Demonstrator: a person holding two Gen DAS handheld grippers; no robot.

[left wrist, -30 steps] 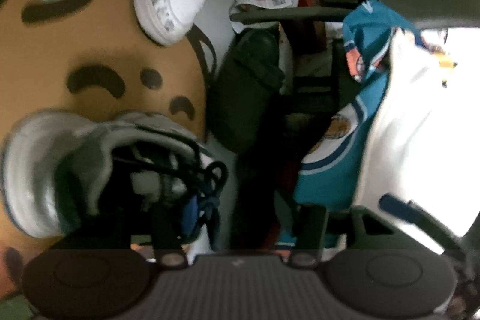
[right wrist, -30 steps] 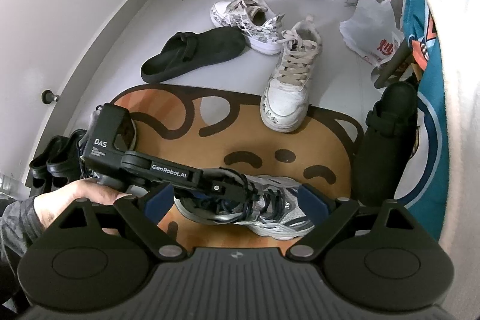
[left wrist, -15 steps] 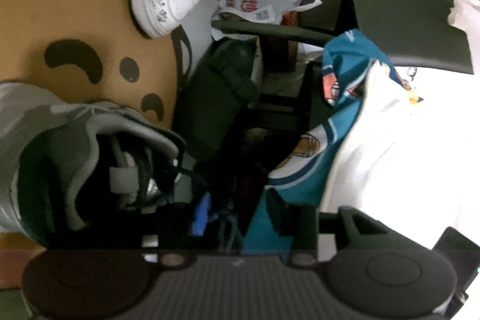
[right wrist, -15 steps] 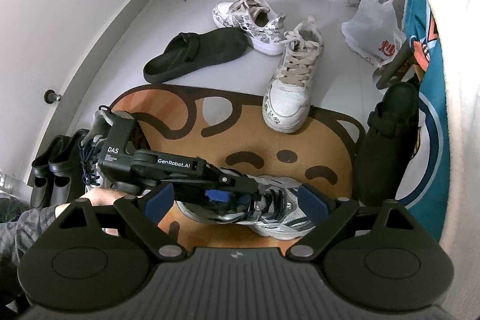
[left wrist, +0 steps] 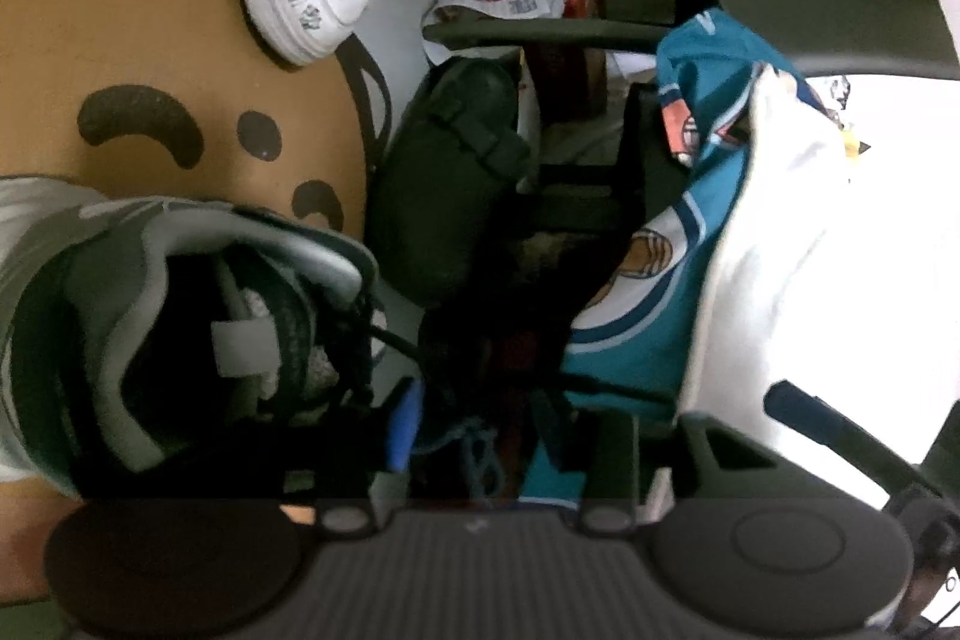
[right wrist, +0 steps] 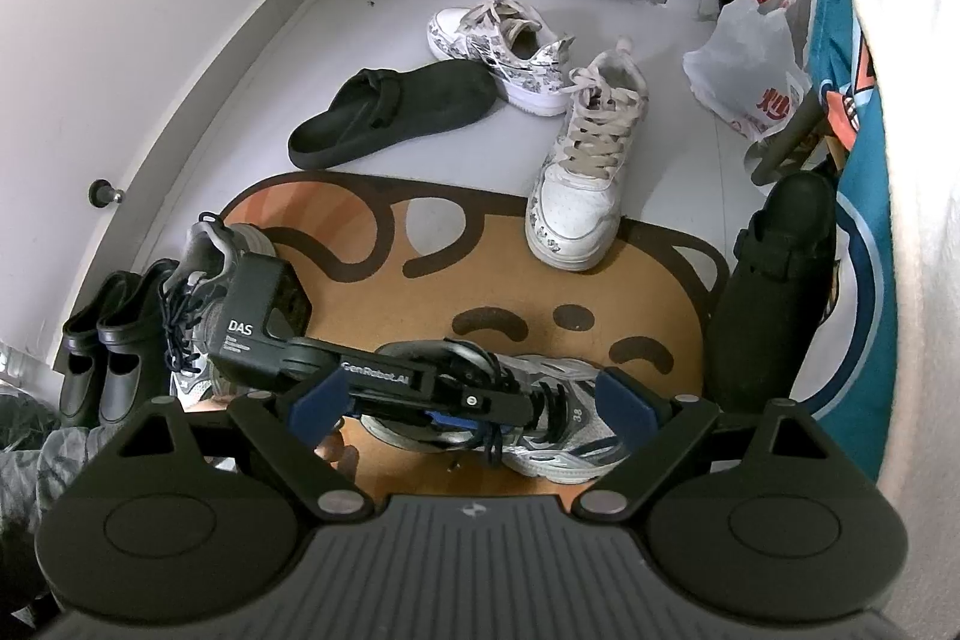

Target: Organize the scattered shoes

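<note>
We have the left tool (right wrist: 480,403) reaching across the near edge of the doormat (right wrist: 372,304) and clamped on the collar and laces of a grey running shoe (right wrist: 558,436), which sits on the mat just ahead of us. The left wrist view shows the shoe's dark opening close to the tool's blue pad, so the hold looks to be on the padded rim by the tongue. The right tool (right wrist: 474,400) hangs above the same shoe with its jaws spread wide, holding nothing.

A matching grey shoe (right wrist: 198,280) stands at the mat's left edge, next to a pair of black clogs (right wrist: 105,340) against the wall. Farther off lie two white patterned sneakers (right wrist: 576,184) — one with its toe on the mat — and a black slipper (right wrist: 390,112); another black slipper (right wrist: 774,280) leans at the right.

We judge the running shoe light but floppy: mesh upper, soft collar, stiff sole. A pinch on the collar alone lets the toe droop and swing, and loose laces may snag — a grip over the heel counter would hold steadier.
</note>
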